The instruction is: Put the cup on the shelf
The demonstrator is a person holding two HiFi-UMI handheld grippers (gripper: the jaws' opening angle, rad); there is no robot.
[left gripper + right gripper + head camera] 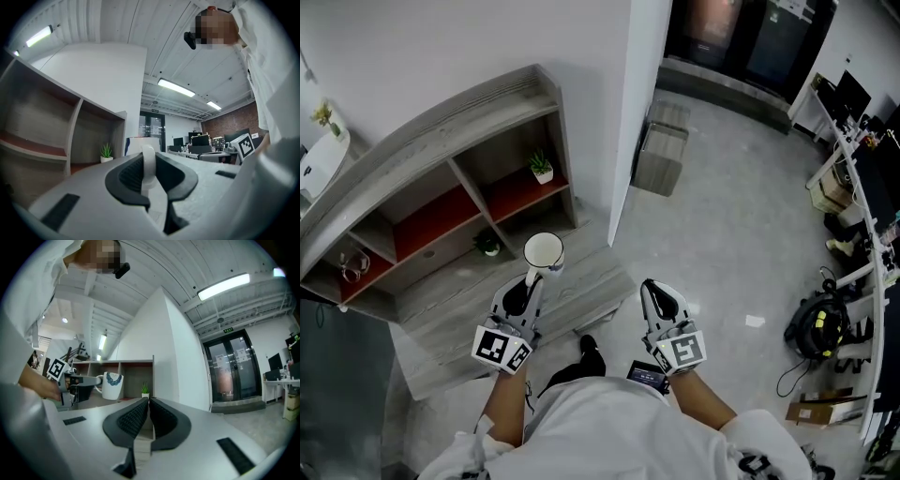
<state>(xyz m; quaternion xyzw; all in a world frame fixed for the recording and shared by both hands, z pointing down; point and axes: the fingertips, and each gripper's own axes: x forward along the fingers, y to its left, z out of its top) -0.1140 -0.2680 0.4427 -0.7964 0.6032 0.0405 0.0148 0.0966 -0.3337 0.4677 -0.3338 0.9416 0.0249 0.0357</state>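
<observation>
A white cup [544, 251] with a blue pattern hangs in the air in front of the grey wooden shelf [441, 141] with red-lined compartments. My left gripper [533, 275] is shut on the cup's handle [148, 163], whose white loop stands between the dark pads. In the right gripper view the cup [111, 385] sits upright, level with the shelf's compartments [133, 376]. My right gripper [649, 286] is held to the right of the cup, apart from it. Its jaws [149, 404] are shut with nothing between them.
Two small potted plants [542, 167] [487, 244] stand in the shelf's right compartments. A white partition wall [642, 94] ends just right of the shelf, with a grey box [661, 150] on the floor behind it. Desks, a black backpack [820, 328] and a cardboard box [816, 410] line the right side.
</observation>
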